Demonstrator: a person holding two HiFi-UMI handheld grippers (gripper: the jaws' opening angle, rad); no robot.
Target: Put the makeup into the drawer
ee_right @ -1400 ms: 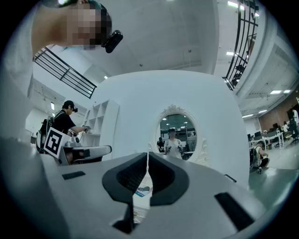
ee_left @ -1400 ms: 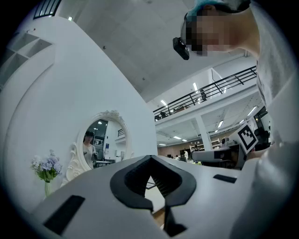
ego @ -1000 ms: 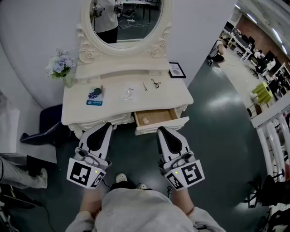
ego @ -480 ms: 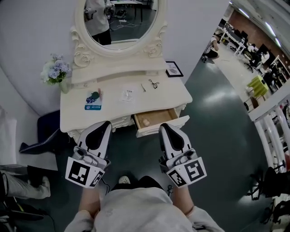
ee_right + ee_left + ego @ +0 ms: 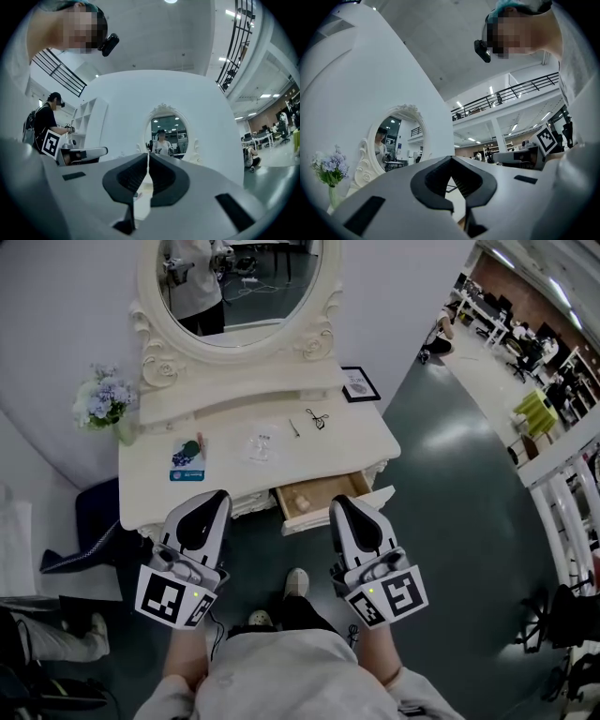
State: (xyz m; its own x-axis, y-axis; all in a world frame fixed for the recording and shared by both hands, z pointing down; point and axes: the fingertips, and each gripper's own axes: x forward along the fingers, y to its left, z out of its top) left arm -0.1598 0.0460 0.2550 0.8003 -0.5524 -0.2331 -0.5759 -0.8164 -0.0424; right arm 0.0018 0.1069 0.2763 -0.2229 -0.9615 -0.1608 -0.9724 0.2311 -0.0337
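- Below the head camera, close to the person's body, the left gripper and the right gripper hover side by side above the floor, short of the dressing table.
- Seen from its own camera, the left gripper has its jaws pressed together at the tips, with nothing between them.
- Likewise the right gripper is clenched, only a hairline slit between the jaws, and it is empty.
- On the table's right front, the drawer stands pulled out, just ahead of the right gripper; a small pale item lies at its left end.
- Across the tabletop lie a blue-card packet at the left, a clear packet near the middle, then a thin stick and a small metal tool to the right.
- Behind these rises an oval mirror, with a bunch of flowers at the table's left rear corner and a framed picture at the right rear.
- Two shoes show on the floor between the grippers.
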